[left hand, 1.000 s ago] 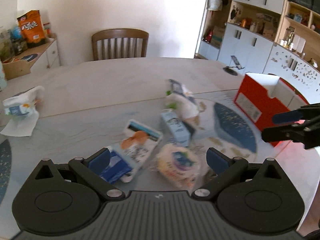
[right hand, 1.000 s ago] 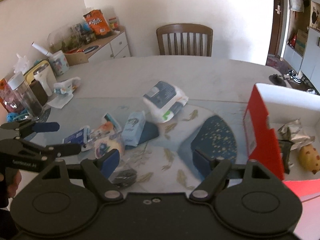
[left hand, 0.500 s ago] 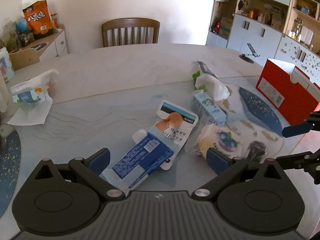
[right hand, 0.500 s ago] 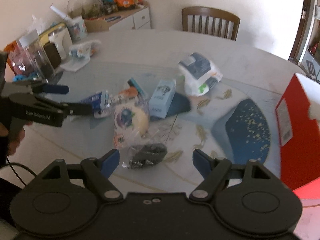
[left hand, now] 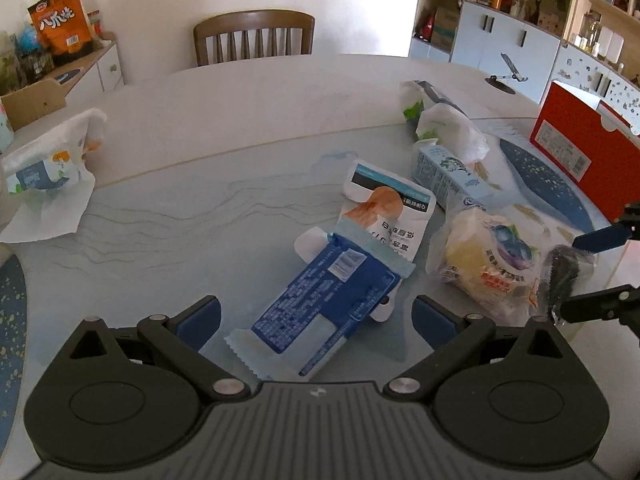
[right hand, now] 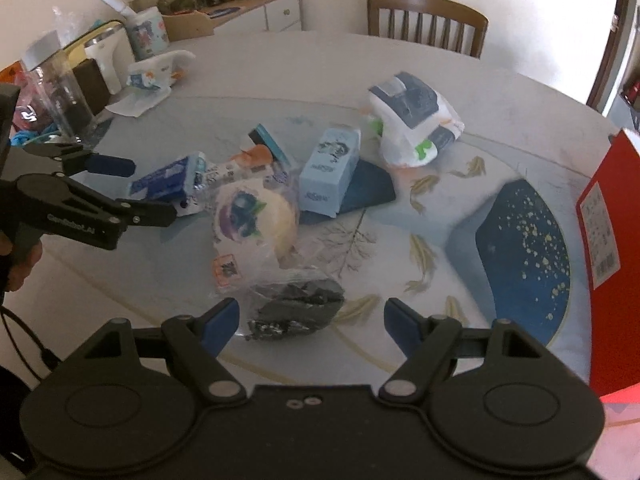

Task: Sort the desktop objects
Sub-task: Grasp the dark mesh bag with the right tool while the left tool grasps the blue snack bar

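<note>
We see a pale round desk [left hand: 200, 208] with a wooden chair [left hand: 254, 38] behind it. Snack packets lie in a heap: a blue packet [left hand: 324, 296], a blueberry bun bag [right hand: 250, 216], a dark bag [right hand: 298, 306]. Both left gripper [left hand: 316, 318] and right gripper [right hand: 312, 316] have fingers wide open, holding nothing. The writing is too small for us to read.

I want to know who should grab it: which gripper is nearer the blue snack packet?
Left. The left gripper is open with the blue snack packet lying right between its fingers. The right gripper is open over the dark packet, farther off beyond the blueberry bun.
</note>
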Available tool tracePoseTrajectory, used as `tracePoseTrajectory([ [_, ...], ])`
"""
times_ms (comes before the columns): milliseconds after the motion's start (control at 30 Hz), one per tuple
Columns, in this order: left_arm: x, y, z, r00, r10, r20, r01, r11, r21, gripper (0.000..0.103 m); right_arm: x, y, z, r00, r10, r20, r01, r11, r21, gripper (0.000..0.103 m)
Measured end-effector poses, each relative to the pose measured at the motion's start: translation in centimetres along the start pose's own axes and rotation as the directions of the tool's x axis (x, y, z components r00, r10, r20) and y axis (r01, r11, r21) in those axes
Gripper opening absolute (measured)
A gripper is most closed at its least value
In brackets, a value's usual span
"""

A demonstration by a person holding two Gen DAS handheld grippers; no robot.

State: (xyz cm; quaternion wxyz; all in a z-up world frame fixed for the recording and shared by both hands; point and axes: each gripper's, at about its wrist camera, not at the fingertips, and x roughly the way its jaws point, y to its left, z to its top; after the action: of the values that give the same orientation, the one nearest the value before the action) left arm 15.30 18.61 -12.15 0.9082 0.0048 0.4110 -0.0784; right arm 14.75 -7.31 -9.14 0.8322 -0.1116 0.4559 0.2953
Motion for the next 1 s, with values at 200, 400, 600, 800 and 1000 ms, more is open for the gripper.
tracePoseTrajectory([
  [200,0.4,0.1,-0.1,1.0,-0.031,0.0,0.031,0.999,0.009,0.091,1.0,0.0,0.0,1.0,0.003,-0.015,-0.003,1.0,-0.01,0.077],
  [400,0.2,-0.2,-0.1,0.999,-0.042,0.006,0.042,0.999,0.021,0.077,1.4,0.0,0.2,0.999,0.023,-0.031,-0.023,1.0,-0.008,0.054],
  [600,-0.1,0.0,0.0,0.999,-0.043,0.012,0.043,0.999,0.007,0.05,1.4,0.1,0.3,0.999,0.025,-0.027,-0.025,1.0,-0.004,0.049],
  [800,-0.5,-0.3,-0.2,0.999,-0.039,0.017,0.039,0.999,-0.008,0.037,1.1,-0.3,0.2,0.999,0.018,-0.03,-0.018,1.0,0.005,0.039],
  [1000,-1.3,-0.5,-0.1,0.999,-0.032,0.032,0.033,0.999,-0.029,0.036,0.3,-0.8,0.1,1.0,0.0,-0.021,0.0,1.0,0.018,0.038],
])
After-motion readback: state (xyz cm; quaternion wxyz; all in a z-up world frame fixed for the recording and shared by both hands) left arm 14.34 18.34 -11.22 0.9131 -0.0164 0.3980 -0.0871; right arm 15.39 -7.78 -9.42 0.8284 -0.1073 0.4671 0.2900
